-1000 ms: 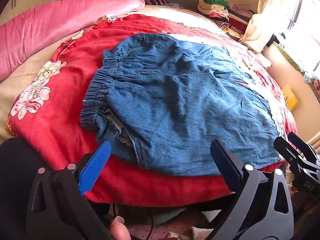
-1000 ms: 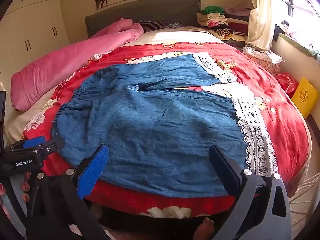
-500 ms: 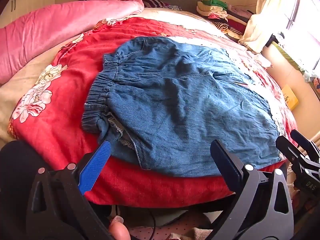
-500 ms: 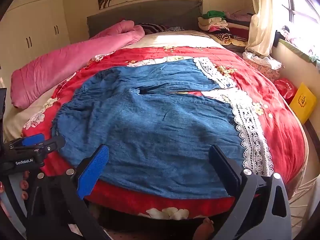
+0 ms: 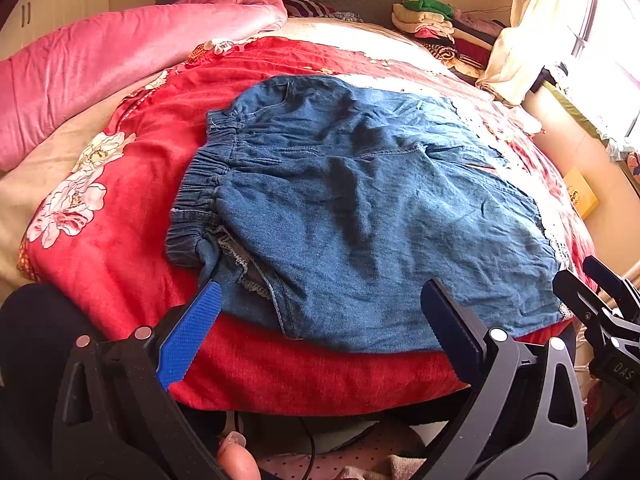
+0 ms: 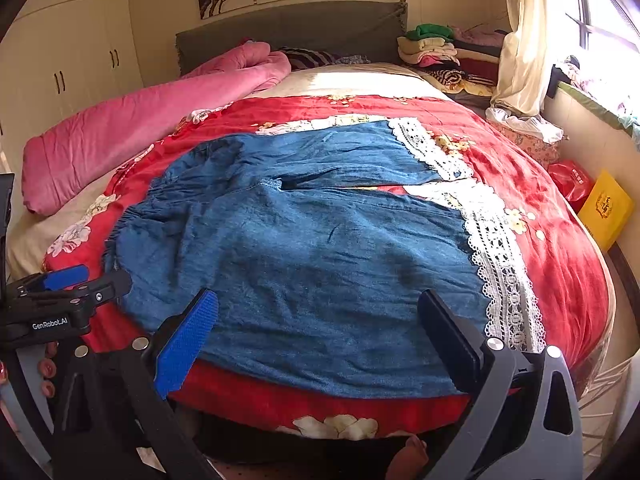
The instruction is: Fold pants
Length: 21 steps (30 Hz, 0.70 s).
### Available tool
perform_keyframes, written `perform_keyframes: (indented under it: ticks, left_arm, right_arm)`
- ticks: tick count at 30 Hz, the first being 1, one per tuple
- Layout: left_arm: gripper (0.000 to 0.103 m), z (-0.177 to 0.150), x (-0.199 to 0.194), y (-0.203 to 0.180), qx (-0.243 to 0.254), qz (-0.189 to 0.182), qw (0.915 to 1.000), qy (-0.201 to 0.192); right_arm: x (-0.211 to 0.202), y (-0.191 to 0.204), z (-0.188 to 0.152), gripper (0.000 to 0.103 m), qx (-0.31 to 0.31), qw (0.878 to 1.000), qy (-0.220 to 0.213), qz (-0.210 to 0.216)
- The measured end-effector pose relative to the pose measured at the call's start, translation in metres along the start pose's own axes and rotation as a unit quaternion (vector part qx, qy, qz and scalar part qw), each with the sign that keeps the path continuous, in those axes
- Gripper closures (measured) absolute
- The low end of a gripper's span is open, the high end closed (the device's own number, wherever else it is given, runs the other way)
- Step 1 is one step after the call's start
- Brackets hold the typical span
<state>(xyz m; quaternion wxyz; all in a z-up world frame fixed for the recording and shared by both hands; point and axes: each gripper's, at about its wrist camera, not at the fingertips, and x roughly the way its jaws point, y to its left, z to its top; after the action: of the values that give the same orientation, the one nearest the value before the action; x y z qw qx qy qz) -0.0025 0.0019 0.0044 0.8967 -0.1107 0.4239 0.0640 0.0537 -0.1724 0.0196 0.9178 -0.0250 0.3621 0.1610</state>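
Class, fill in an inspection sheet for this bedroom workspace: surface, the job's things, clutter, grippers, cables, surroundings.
Surface: red floral bedspread on the bed.
Job's things: denim pants lie spread flat, lace hems rightward, elastic waistband leftward.
Clutter: pink quilt; stacked clothes by the headboard.
Grippers: left gripper and right gripper both open, hovering at the near edge, holding nothing.
Cables: dark cable below the bed edge.
Surroundings: wardrobe, curtain, yellow box.

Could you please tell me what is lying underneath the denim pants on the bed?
The denim pants lie spread on a red floral quilt, which shows all around them. A white lace band runs out at the leg ends. Anything directly beneath the denim is covered.
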Motion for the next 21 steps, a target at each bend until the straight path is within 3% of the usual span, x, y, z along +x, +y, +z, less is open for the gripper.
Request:
perform_keyframes:
  ticks: [21]
  left_arm:
    - [0.009,0.0013,-0.0020,0.0001,0.001,0.003,1.0000,-0.003]
  right_arm:
    - [-0.0010,0.0044,-0.0006,0.004,-0.006,1.000,-0.001,0.001]
